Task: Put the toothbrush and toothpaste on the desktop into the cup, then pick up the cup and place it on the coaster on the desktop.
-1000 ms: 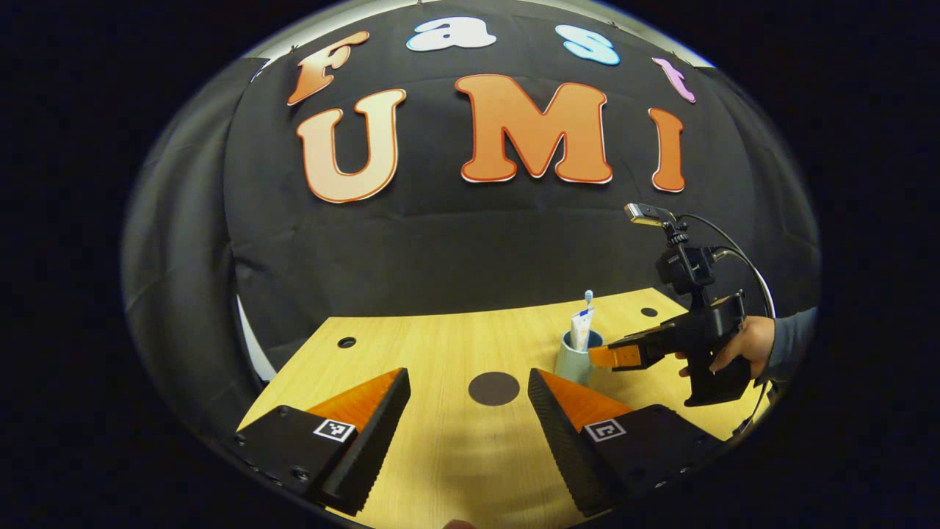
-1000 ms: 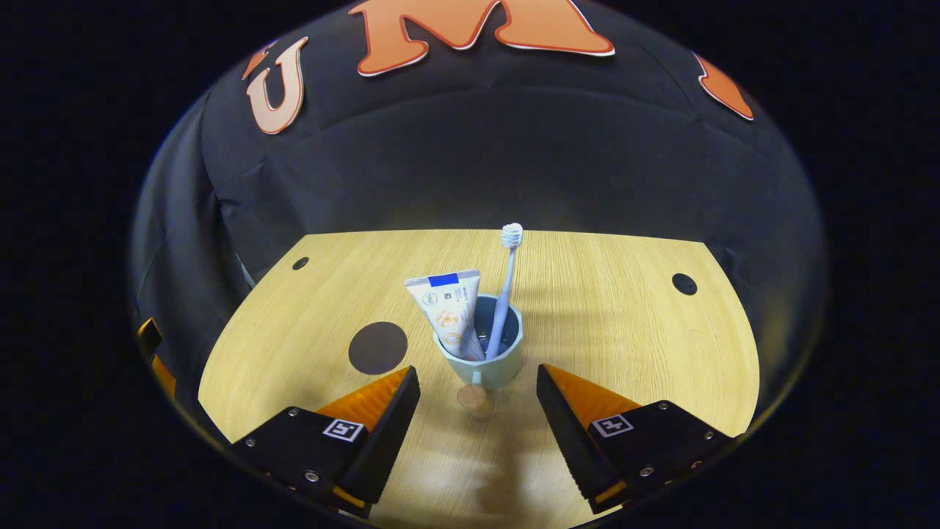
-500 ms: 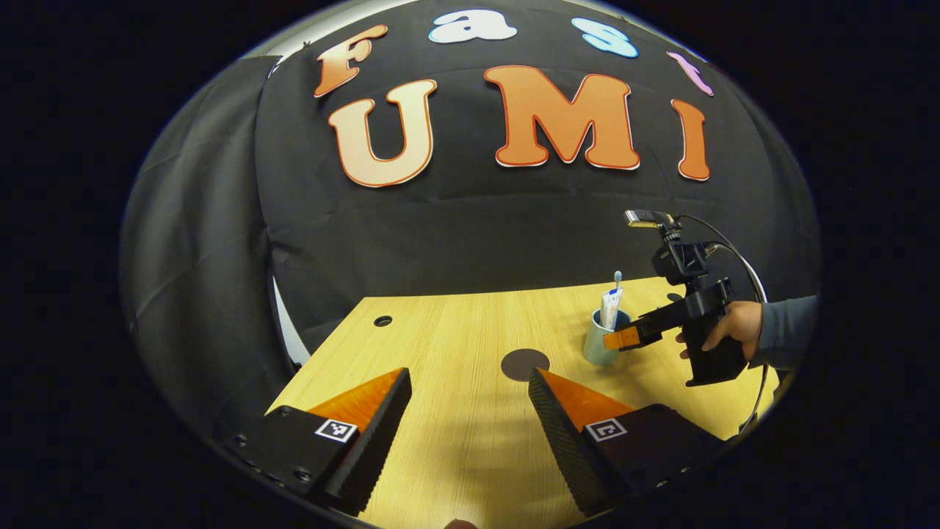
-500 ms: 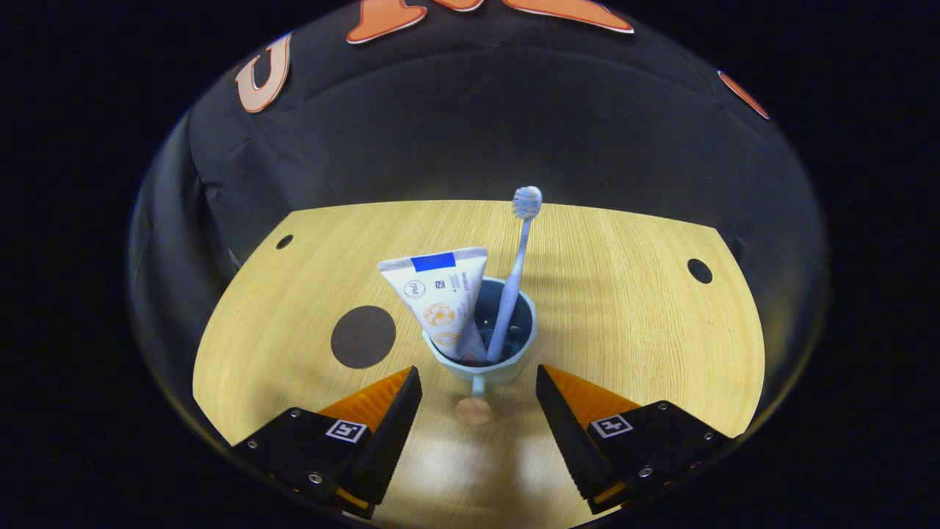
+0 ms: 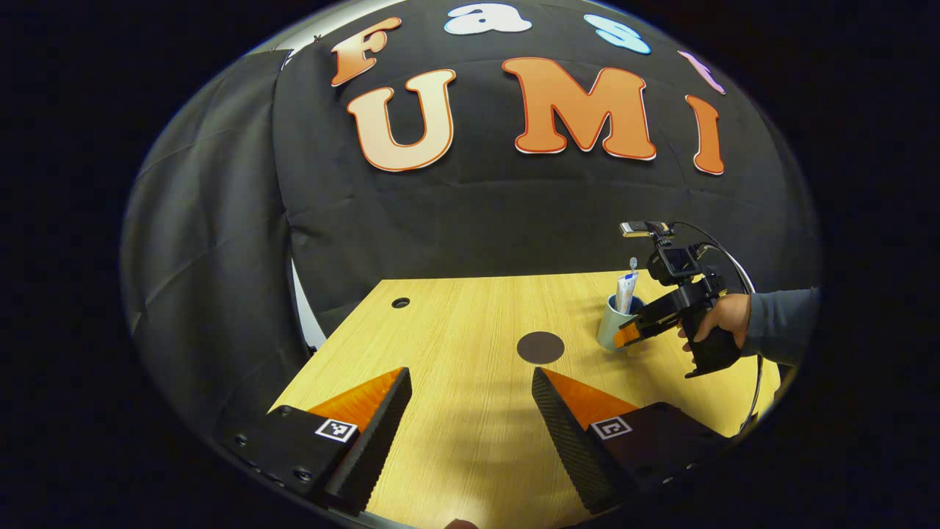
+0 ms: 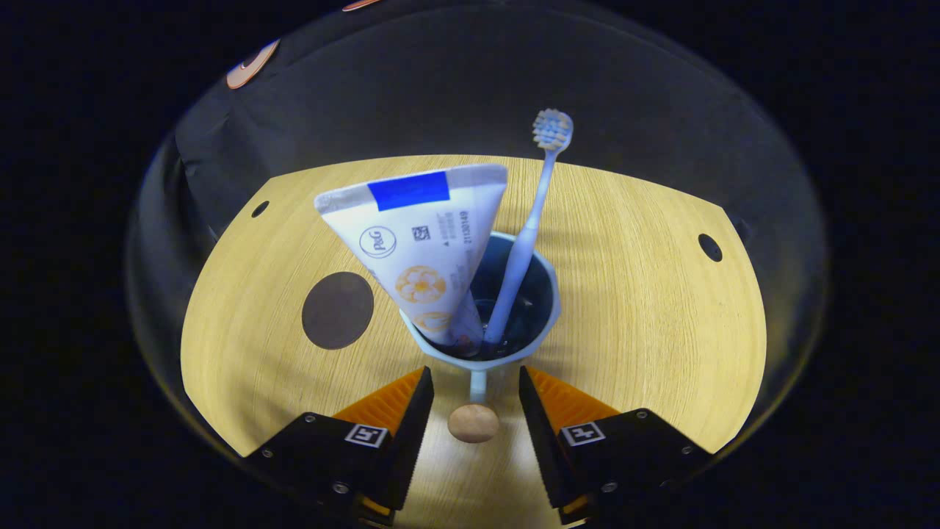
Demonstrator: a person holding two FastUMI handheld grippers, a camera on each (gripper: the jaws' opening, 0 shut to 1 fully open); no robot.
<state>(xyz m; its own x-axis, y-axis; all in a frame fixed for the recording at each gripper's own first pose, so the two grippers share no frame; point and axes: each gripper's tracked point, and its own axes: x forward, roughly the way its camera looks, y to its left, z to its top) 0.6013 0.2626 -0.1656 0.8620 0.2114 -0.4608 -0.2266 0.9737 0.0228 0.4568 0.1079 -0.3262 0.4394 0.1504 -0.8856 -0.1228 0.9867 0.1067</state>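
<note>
**A:** So where are we? The white toothpaste tube with the blue band [image 6: 422, 235] and the pale blue toothbrush [image 6: 525, 235] both stand in the light blue ceramic cup [image 6: 481, 353], leaning on its rim. The cup's sitting on the pale wooden worktop [image 6: 646, 294], just beside the round dark brown coaster [image 6: 338, 310] but not on it.

**B:** Yep, and compared with a second ago our right tongs [image 6: 476, 389] have come in much closer. The cup looks far bigger now, and the fingers have narrowed around its little handle [image 6: 478, 382]. They're not pressing on it yet, there's a gap either side.

**A:** In the left gripper view we can see the right tongs [image 5: 626, 336] tucked against the cup [image 5: 611, 330], with a hand [image 5: 723, 316] holding them.

**B:** And our left tongs [image 5: 470, 382] are wide open with nothing in them. They've backed away, since the coaster [image 5: 540, 347] sits farther off than before.

**A:** So we'd say filling's done and we're mid-grab. Next is squeeze, lift, and a short hop over to the coaster.
</note>
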